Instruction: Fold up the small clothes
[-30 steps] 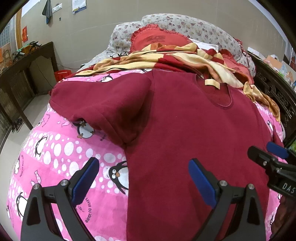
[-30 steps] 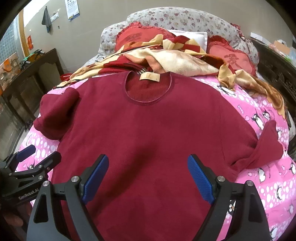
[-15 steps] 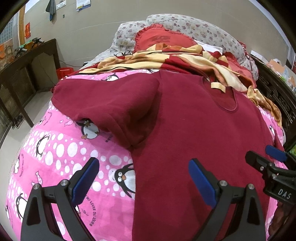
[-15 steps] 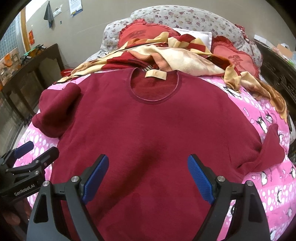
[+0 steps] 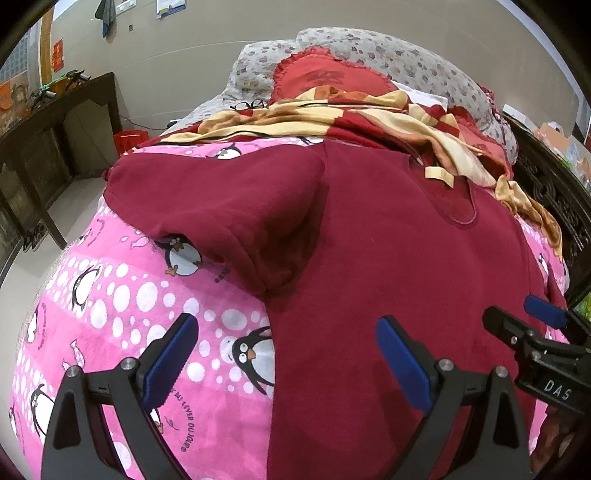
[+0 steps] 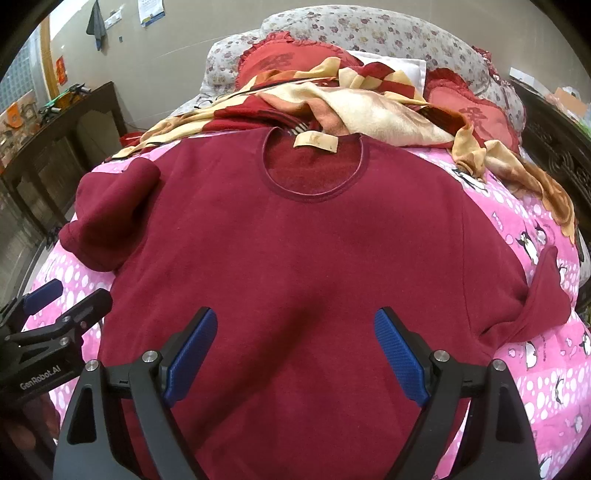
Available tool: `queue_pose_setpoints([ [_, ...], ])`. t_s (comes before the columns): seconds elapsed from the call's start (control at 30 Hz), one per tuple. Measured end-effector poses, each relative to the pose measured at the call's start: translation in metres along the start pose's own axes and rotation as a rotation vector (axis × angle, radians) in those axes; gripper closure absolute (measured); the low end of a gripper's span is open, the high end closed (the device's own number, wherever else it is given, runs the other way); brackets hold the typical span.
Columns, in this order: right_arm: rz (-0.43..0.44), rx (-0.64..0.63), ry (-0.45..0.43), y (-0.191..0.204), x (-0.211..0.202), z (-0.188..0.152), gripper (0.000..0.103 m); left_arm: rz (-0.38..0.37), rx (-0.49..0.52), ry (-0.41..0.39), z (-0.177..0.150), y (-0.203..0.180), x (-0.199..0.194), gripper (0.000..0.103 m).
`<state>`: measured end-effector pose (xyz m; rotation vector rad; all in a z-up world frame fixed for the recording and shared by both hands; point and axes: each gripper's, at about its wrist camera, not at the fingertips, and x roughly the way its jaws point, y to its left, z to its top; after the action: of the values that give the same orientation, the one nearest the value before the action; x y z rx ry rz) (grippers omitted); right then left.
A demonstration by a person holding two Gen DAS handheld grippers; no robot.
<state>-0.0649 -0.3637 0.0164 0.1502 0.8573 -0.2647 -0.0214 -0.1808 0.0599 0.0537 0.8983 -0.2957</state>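
Observation:
A dark red sweatshirt (image 6: 295, 240) lies flat, front up, on a pink penguin blanket (image 5: 122, 295), neck opening (image 6: 314, 170) toward the pillows. Its left sleeve (image 5: 221, 206) is spread over the blanket's left side; its right sleeve (image 6: 543, 295) bunches near the right edge. My left gripper (image 5: 286, 354) hovers open over the shirt's left side seam, one finger above the blanket, one above the cloth. Over the shirt's lower middle my right gripper (image 6: 295, 350) hangs open, holding nothing. Each gripper shows at the edge of the other's view: the right gripper (image 5: 535, 332) and the left gripper (image 6: 55, 306).
A red and cream patterned blanket (image 6: 351, 103) lies crumpled beyond the collar, with red cushions (image 5: 325, 77) and floral pillows (image 6: 369, 33) behind. A dark wooden table (image 5: 55, 122) stands left of the bed, a carved dark bed frame (image 5: 554, 199) on the right. Glasses (image 5: 247, 105) rest near the pillows.
Both views have drifted slightly forward and up the shirt, so the garment sits a bit lower in frame. Both grippers stay open; the shirt has not moved.

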Motion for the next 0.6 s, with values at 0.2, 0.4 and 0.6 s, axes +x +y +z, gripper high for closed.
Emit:
queue_pose_setpoints([
  [0.2, 0.001, 0.004, 0.003, -0.001, 0.001, 0.000, 0.001, -0.001, -0.007, -0.001, 0.001, 0.002, -0.001, 0.004],
  [0.4, 0.001, 0.010, 0.011, -0.001, 0.003, -0.002, 0.001, -0.008, -0.005, 0.000, 0.001, 0.003, -0.004, 0.004],
  [0.6, 0.002, 0.011, 0.015, -0.001, 0.005, -0.002, 0.001, 0.001, -0.035, -0.011, 0.004, 0.022, -0.010, 0.004],
])
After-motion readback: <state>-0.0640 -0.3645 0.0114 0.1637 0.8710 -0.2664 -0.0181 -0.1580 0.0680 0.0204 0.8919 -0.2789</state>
